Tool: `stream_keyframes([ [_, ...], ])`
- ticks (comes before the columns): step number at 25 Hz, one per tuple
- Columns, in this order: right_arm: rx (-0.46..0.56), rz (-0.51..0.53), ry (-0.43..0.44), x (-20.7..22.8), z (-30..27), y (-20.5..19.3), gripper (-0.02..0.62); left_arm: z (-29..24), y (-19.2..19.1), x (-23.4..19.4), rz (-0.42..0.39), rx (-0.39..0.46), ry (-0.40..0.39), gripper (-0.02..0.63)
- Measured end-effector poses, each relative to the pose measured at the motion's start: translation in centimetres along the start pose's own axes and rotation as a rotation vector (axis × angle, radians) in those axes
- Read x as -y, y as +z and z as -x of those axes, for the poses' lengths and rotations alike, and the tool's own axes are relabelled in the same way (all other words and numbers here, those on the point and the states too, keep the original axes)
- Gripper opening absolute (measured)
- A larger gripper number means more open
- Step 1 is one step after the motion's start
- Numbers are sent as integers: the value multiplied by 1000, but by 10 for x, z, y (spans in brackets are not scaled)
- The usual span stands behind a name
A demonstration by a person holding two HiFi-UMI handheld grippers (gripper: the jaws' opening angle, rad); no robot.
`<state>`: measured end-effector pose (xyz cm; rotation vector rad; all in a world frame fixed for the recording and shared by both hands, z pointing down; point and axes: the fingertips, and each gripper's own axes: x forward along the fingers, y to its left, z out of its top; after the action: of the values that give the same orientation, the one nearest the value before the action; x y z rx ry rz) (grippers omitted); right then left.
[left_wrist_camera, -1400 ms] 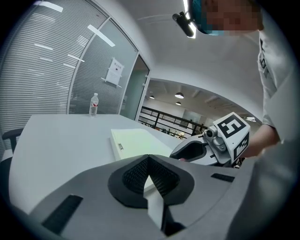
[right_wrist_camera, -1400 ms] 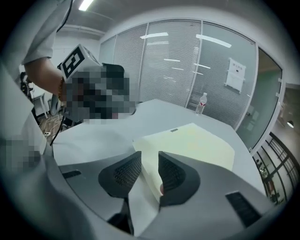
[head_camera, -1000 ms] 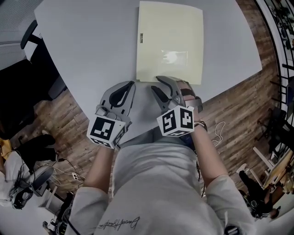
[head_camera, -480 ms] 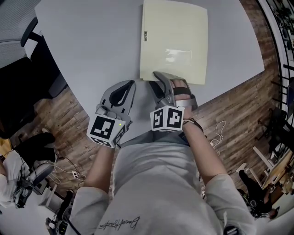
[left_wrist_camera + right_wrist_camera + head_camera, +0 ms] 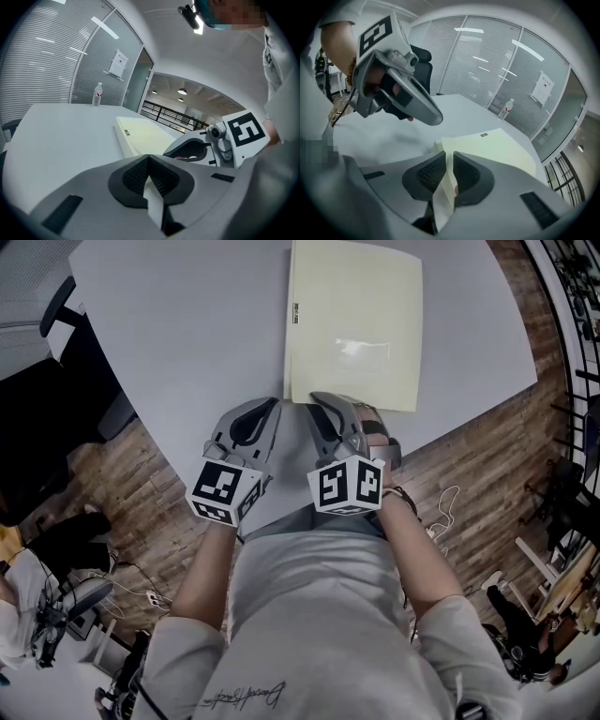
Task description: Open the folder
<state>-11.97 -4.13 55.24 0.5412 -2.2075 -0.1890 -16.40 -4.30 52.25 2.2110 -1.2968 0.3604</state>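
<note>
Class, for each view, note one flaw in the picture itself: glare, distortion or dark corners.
Head view: a white glare patch on the folder, whose top edge bows. Left gripper view: ceiling lights blow out, corners go black. Right gripper view: bright streaks on the blinds.

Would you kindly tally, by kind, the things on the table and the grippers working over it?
folder: 1
water bottle: 1
grippers: 2 (left gripper, right gripper)
Total: 4
</note>
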Motion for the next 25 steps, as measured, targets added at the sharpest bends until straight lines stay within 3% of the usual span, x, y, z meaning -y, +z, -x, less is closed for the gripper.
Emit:
stream_keyframes([
  [10, 61, -104, -28, 9, 10, 7, 36, -45, -12, 8, -30, -45, -32, 9],
  [15, 83, -128, -42, 14, 16, 13, 31, -50, -13, 5, -24, -5, -41, 9],
  [18, 88, -139, -44, 17, 19, 15, 31, -51, -15, 4, -75, -17, -28, 9],
  [25, 107, -159, -64, 24, 25, 18, 28, -53, -15, 1, -61, -10, 27, 9],
])
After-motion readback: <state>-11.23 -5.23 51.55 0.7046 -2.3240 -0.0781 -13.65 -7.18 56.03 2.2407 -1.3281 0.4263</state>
